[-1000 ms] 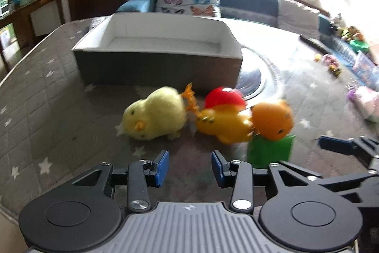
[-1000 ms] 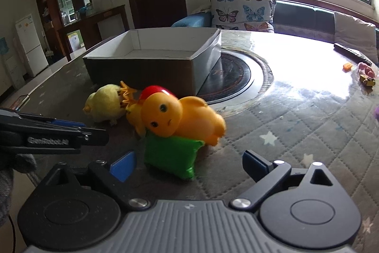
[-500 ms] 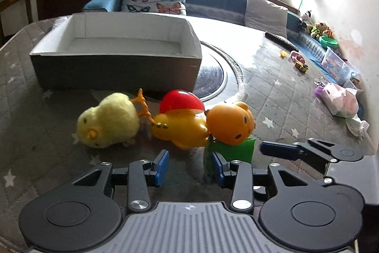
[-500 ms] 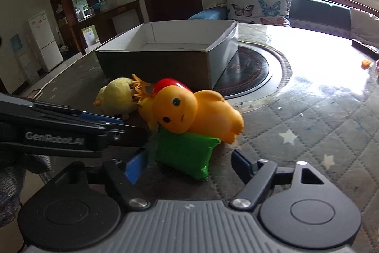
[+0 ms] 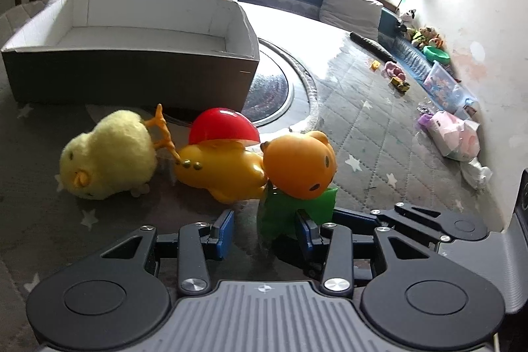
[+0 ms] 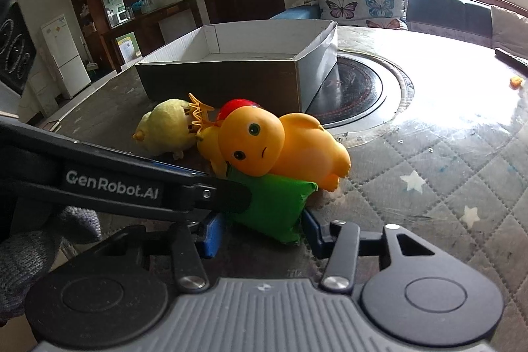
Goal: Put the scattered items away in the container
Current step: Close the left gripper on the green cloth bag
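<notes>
A green packet (image 6: 274, 207) lies on the quilted table with an orange rubber toy (image 6: 280, 144) resting on it. My right gripper (image 6: 262, 233) is open, and its narrowed jaws stand close on either side of the packet. My left gripper (image 5: 264, 233) is open too, low at the packet's (image 5: 297, 213) left corner, with its right pad in front of it. Behind lie a yellow plastic toy with a red dome (image 5: 224, 167) and a yellow plush chick (image 5: 109, 157). The open cardboard box (image 5: 132, 78) stands empty beyond them.
A round black inlay (image 5: 274, 88) sits in the table right of the box. A remote (image 5: 369, 47), small toys (image 5: 396, 78) and a pink bag (image 5: 455, 134) lie at the far right. A gloved hand (image 6: 29, 249) holds the left gripper.
Both grippers have moved forward to the green packet. The right jaws have narrowed steadily around it. The left jaws kept their width. The toys have not moved.
</notes>
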### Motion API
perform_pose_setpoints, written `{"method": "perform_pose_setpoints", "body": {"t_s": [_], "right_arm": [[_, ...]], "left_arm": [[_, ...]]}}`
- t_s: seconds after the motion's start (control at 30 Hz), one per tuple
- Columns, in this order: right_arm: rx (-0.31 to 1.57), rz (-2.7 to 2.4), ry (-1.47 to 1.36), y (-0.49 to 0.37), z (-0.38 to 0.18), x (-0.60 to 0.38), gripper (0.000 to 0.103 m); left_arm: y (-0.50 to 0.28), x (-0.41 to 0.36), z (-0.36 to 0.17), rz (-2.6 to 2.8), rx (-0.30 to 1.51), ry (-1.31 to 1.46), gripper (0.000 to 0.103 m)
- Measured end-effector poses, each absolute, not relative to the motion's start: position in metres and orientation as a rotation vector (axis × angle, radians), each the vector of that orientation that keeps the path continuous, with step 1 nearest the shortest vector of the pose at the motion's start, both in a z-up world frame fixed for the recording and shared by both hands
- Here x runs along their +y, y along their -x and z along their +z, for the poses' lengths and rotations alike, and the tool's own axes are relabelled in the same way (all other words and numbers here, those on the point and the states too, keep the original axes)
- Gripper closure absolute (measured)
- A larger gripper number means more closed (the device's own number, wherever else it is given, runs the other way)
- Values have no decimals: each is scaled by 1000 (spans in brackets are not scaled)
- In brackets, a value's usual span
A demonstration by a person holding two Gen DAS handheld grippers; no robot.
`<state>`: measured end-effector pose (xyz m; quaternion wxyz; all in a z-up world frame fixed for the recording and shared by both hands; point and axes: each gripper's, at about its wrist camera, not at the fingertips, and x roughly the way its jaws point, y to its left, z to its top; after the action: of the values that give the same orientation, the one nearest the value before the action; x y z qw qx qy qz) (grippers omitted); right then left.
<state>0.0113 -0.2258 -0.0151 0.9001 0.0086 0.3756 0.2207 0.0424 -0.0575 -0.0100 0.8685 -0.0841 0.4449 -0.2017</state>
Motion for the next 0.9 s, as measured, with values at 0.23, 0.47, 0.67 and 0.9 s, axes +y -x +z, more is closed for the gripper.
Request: {"method": "perform_pose_setpoints", "body": {"t_s": [0.23,0.47,0.67,0.9], "right_arm": [[770,465,3,-8,-15,-224,57],[774,485,9,-1,-16,-223,59],[777,499,2,2,-14,-223,57],[773,488,-7,2,-14,-227,54]], "left_arm": [[-42,-53,-13,-473,934,210,64],[-36,-45,-10,-498,922,220,70],[-31,-41,-11,-501,930,213,71],[-33,-41,-11,-493,934,216,68]]}}
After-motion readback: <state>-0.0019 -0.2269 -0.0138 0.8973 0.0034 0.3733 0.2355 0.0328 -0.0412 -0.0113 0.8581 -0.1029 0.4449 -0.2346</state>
